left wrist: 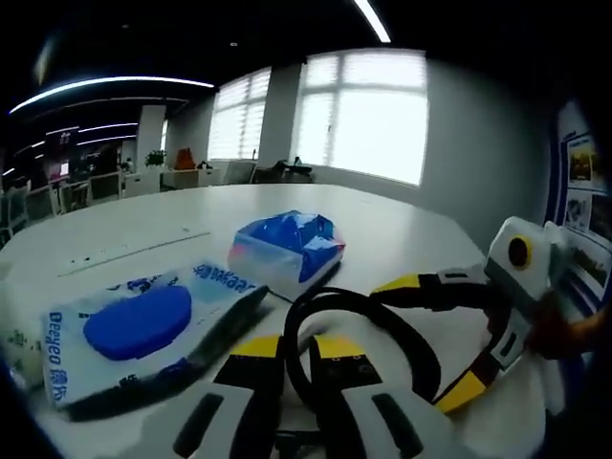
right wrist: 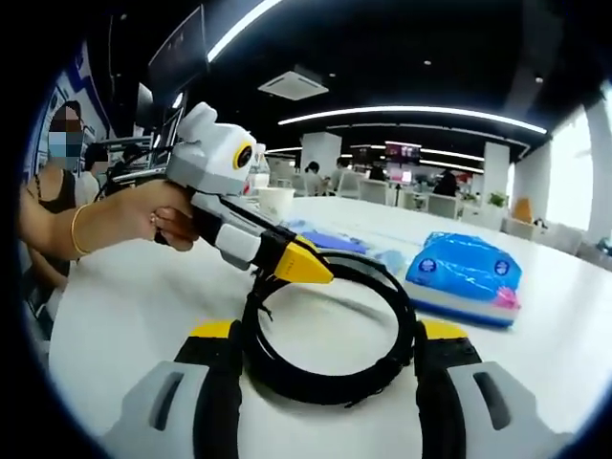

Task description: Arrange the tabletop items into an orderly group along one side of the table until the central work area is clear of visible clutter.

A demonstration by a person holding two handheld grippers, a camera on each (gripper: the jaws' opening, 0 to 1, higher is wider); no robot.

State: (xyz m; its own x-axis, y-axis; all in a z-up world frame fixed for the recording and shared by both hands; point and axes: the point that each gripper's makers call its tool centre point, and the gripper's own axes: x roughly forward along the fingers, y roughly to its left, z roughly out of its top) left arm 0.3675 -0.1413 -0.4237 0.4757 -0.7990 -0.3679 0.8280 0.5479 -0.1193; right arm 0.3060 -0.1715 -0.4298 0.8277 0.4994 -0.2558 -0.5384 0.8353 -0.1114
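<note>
The work surface is a white, smooth, matte table (left wrist: 402, 239) with a rounded edge, set in an open office with large bright windows (left wrist: 368, 115), strip ceiling lights (right wrist: 411, 113) and distant desks. Items on the table: one coil of black cable (right wrist: 330, 330), two soft plastic packs. The cable is a thick, glossy rubber-like loop lying flat at the near edge. The first pack is a flat white wet-wipe pack (left wrist: 124, 330) with blue print and an oval blue lid, lying left of the coil in the left gripper view. The second is a crinkled blue and white tissue pack (left wrist: 287, 251), pillow-shaped, lying beyond the coil, apart from it. Left gripper (left wrist: 292, 378): jaws black with yellow tips, set narrow, with the coil's near strand passing between them; whether they clamp it cannot be told. Right gripper (right wrist: 330, 344): jaws spread wide, straddling the coil from outside, pads at its left and right flanks. In the right gripper view, a person's hand (right wrist: 158, 220) holds the left gripper's white housing above the table
</note>
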